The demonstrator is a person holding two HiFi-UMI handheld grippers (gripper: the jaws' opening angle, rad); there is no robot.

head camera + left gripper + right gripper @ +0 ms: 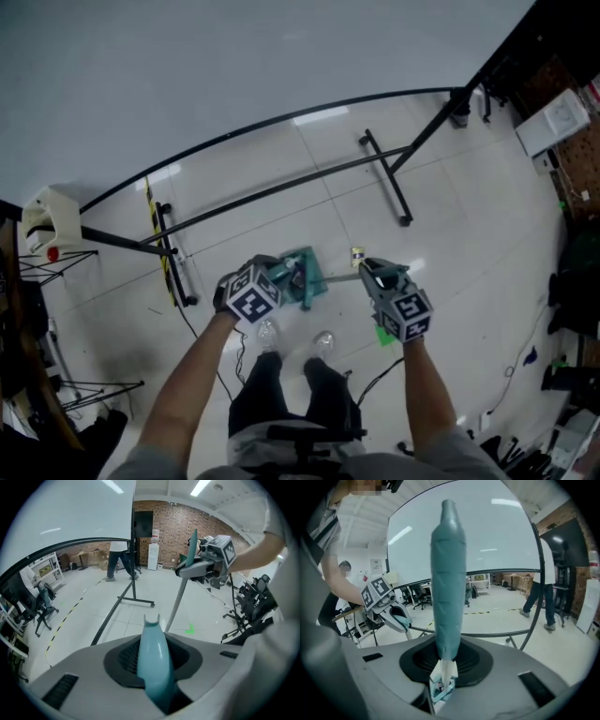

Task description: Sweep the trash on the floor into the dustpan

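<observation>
While left gripper (277, 274) clamps dustpan handle (153, 660), right gripper (372, 271) clamps broom (447, 573), pole (179, 599) slanting floorward.

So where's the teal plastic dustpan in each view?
Head view: teal plastic dustpan, near the picture's centre.
Left gripper view: only its handle, bottom centre, clamped between the jaws.
Right gripper view: a small teal bit, centre-left, in the left gripper.
Shared landmark: the curved white screen.

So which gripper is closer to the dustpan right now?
Left. The left gripper is clamped on the dustpan by its handle, so it touches it. The right gripper grips the broom and sits off to the dustpan's right, apart from it.
</observation>
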